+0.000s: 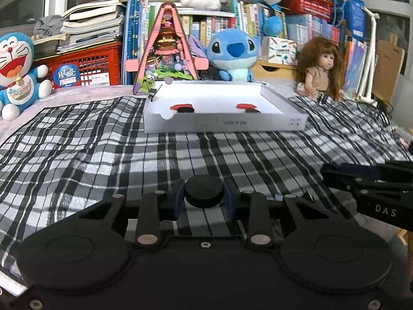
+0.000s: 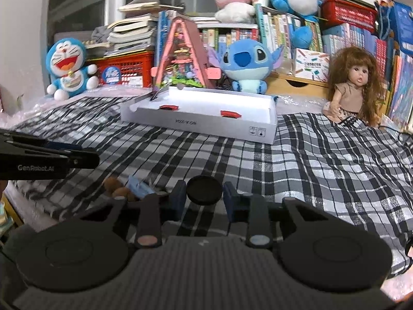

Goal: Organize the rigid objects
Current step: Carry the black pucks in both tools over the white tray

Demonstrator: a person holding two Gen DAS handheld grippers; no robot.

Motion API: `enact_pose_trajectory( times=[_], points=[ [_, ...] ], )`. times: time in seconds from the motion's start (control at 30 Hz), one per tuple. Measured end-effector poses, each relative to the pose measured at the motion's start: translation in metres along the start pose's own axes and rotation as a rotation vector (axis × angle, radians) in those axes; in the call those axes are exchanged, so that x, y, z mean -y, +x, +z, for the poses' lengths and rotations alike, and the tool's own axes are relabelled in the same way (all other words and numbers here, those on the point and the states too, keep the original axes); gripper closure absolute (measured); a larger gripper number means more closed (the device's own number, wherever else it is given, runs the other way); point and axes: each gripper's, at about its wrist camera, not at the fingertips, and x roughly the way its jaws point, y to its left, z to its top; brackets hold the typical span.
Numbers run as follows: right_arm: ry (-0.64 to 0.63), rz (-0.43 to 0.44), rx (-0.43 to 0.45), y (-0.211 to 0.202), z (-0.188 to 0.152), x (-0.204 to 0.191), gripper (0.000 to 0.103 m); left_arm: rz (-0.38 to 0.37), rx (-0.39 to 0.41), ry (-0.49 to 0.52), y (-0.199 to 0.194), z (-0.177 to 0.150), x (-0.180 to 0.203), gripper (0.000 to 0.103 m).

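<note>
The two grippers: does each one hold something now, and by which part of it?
Yes. The left gripper holds a black disc by its round edge, jaws on opposite sides. The right gripper holds a similar black disc the same way.

Dim indoor light, soft focus, fisheye-bent edges.

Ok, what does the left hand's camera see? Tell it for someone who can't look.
The left gripper pinches a black round disc over a black-and-white checked cloth. Ahead lies a shallow white box with two red pieces inside, and the right gripper pokes in from the right edge.
</note>
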Motion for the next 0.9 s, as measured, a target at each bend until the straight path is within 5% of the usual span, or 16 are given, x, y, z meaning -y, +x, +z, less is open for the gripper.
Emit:
enact_pose_trajectory(
  times=[0.9],
  points=[
    [0.237, -0.002, -0.087, 0.058, 0.092, 0.055, 0.067, -0.004, -0.009, -0.132, 0.074, 0.117, -0.035, 0.073]
  ],
)
